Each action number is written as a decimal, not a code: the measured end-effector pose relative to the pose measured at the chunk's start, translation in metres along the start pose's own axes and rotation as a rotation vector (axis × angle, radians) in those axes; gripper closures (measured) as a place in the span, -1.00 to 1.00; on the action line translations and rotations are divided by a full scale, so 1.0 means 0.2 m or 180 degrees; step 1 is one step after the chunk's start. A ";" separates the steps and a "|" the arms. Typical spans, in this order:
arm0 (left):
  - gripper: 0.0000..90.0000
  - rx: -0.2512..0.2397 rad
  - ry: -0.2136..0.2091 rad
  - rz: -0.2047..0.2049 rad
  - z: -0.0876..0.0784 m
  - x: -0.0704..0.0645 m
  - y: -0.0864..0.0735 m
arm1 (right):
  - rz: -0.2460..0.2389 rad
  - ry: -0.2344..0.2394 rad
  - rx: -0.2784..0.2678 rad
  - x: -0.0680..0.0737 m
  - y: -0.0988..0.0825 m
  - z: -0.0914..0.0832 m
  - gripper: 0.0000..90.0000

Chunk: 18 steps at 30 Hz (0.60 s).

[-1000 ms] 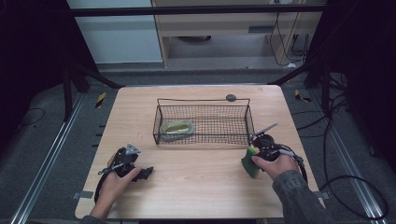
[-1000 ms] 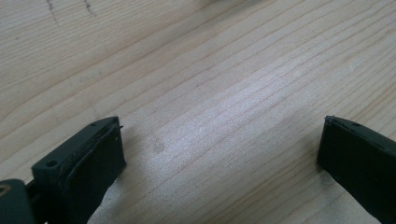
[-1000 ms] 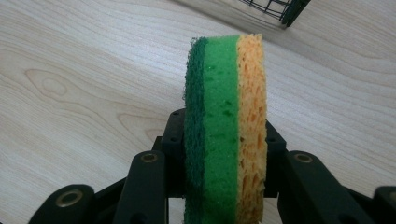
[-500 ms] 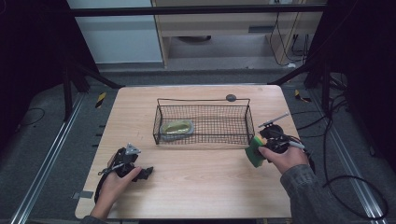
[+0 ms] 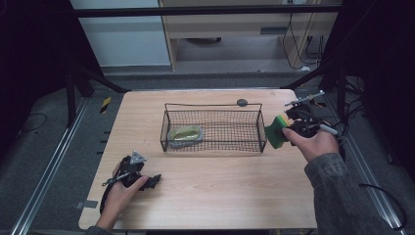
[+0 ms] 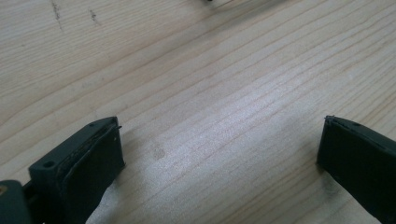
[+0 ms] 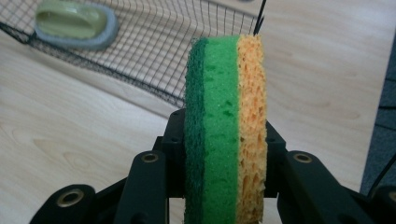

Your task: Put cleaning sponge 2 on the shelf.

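Left tongs (image 5: 155,180) rest released on the table (image 5: 220,196) at 7 o'clock. At 3 o'clock, right tongs (image 7: 224,140) clench the sponge (image 7: 226,126) across its flat faces, beside the basket (image 5: 213,128). It looks light, soft and springy: grip mid-body, gently.

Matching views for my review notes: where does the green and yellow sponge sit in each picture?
High view: sponge right of the wire basket, in the right gripper.
Left gripper view: not in it.
Right gripper view: centre, upright between the jaws.
Shared landmark: the basket.
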State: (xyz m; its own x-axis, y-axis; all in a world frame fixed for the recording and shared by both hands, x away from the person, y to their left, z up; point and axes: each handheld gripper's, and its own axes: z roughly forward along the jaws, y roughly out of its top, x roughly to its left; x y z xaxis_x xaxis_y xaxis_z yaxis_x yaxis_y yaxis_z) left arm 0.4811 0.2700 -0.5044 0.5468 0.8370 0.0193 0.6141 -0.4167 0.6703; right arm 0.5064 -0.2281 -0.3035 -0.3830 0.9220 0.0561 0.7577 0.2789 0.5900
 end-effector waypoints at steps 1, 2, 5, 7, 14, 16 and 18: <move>-1.00 0.0000 0.0000 0.0000 0.00 0.00 0.00 | 0.0000 0.0000 0.0000 0.00 0.00 0.00 0.44; -1.00 -0.0044 0.0007 -0.0006 0.00 0.00 -0.01 | -0.0015 0.0000 -0.0014 0.00 0.02 -0.01 0.44; -1.00 -0.0127 0.0004 -0.0004 0.00 0.00 -0.02 | -0.0102 0.0025 -0.0077 0.00 0.09 -0.01 0.44; -1.00 -0.0160 -0.0006 0.0010 0.00 0.01 -0.02 | -0.0129 0.0004 -0.0084 0.01 0.13 -0.01 0.44; -1.00 -0.0179 -0.0015 0.0023 0.01 0.01 -0.02 | -0.0212 -0.0083 -0.0118 0.04 0.25 0.01 0.44; -1.00 -0.0183 -0.0010 0.0017 0.01 0.01 -0.02 | -0.0214 -0.0074 -0.0155 0.04 0.28 0.02 0.44; -1.00 -0.0183 -0.0009 0.0016 0.01 0.02 -0.02 | -0.0211 -0.0068 -0.0146 0.04 0.30 0.04 0.44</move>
State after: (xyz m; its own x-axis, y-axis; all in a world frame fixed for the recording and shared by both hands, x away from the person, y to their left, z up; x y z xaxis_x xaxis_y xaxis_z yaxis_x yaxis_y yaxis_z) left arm 0.4813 0.2736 -0.5088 0.5514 0.8340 0.0208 0.5776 -0.3996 0.7118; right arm 0.5527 -0.2013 -0.2736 -0.4196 0.9077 -0.0013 0.7059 0.3272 0.6282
